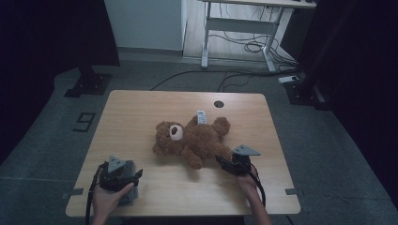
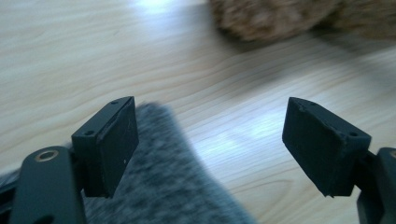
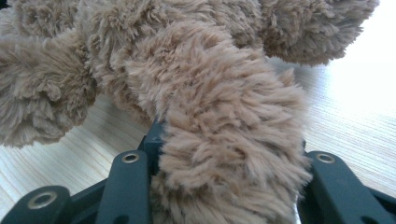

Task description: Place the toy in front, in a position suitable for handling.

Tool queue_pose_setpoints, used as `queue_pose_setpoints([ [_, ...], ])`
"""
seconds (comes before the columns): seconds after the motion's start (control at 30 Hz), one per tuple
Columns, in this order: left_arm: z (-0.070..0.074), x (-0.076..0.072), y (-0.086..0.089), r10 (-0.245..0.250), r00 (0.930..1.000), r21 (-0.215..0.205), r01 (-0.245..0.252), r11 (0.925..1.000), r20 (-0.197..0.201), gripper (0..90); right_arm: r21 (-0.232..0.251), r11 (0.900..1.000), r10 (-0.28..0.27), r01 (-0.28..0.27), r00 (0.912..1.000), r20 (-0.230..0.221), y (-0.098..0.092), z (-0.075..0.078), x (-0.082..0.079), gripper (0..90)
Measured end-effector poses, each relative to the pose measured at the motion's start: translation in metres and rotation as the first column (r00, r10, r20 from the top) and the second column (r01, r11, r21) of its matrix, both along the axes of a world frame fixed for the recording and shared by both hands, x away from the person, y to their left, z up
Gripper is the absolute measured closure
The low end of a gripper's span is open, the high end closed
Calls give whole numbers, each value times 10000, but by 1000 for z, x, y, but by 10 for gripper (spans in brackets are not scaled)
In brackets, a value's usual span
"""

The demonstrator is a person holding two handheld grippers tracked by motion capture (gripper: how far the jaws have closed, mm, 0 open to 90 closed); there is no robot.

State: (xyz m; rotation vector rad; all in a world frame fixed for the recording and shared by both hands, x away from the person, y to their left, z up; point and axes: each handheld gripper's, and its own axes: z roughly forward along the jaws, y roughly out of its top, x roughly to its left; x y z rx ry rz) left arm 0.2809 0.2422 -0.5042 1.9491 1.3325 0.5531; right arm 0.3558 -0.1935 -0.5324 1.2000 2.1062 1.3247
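Bare tabletop lies open left of the teddy bear.

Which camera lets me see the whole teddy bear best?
The high view: the teddy bear lies whole on the table there. The right gripper view shows one furry limb clamped in the right gripper, very close. The left gripper view catches a blurry brown bit at the top.

The gripper clamps a furry brown teddy bear limb — wooden table beneath.

Black grippers (grey tri plates), cables.
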Motion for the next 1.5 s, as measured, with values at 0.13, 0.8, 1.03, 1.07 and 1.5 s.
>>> queue_pose_setpoints([
  [0.13,-11,5,4,390,9981,358,-373,9987,-475,207,-19,10000,43,-43,10000,-7,-1,-1,0,534],
  [0.8,-37,13,8,820,9946,973,-756,9924,-636,345,49,10000,-1,2,10000,-64,-4,0,-1,529],
  [1.03,-37,12,16,925,9953,1083,-888,9901,-294,559,64,10000,-31,31,10000,-59,-4,0,-1,529],
  [1.07,-37,11,16,911,9955,1153,-873,9895,-279,609,67,10000,-32,33,10000,-58,-4,-1,-1,528],
  [1.5,-20,3,9,-340,9981,-472,364,9982,508,761,72,10000,-14,14,10000,-66,-5,-1,-1,528],
])
